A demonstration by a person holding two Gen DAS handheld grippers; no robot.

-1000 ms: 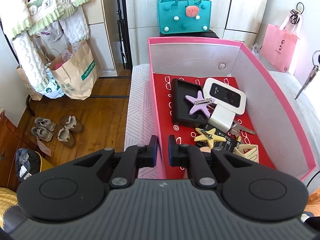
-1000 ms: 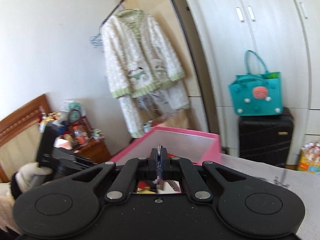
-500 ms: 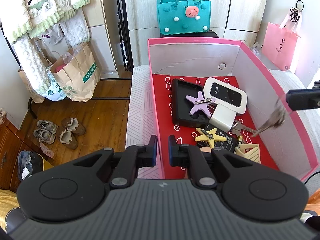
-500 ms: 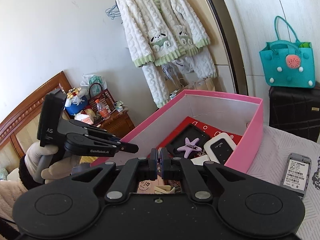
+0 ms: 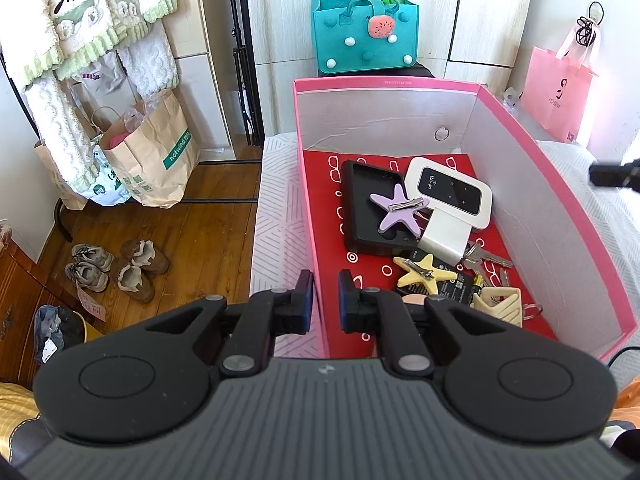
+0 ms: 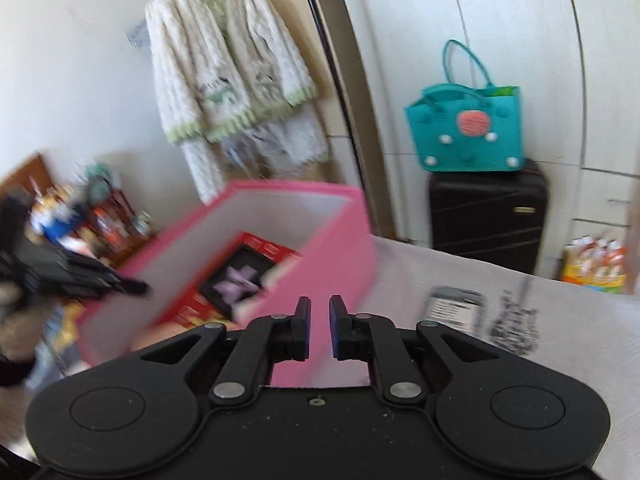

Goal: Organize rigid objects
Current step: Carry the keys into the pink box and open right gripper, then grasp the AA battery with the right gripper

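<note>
- Presently, in the left wrist view, a brown paper bag [image 5: 154,152] stands on the wood floor at about ten o'clock, with two pairs of shoes [image 5: 116,266] lying nearer, at about nine o'clock.
- The left gripper [image 5: 323,300] sits at bottom centre; its jaws straddle the left wall of the pink box [image 5: 532,184] and pinch that thin wall, one pad outside, one inside.
- The pink box rests on a white patterned bedcover [image 5: 276,208] and has a red-lined floor.
- Contents, left to right: a black case [image 5: 362,196] with a purple star clip [image 5: 398,210] lying on it; a yellow star clip [image 5: 424,274] nearer the camera on a dark label card; a white wifi router [image 5: 450,192] propped over a white charger block [image 5: 446,238]; a cream claw clip [image 5: 500,304]; keys [image 5: 486,258] on the box floor at roughly three o'clock from the yellow star clip.
- A teal felt bag [image 5: 364,38] stands beyond the box at twelve o'clock; a pink paper bag [image 5: 558,88] hangs at two o'clock.
- A dark tip of the right gripper [image 6: 319,326] enters at the far right edge of the left view, above the box's right wall.
- In the blurred right wrist view, that gripper's jaws are opening, with nothing between the pads; the box's outer wall lies just beyond them.
- A phone-like device [image 6: 452,306] lies on the bedcover at one o'clock from the right gripper, outside the box.
</note>
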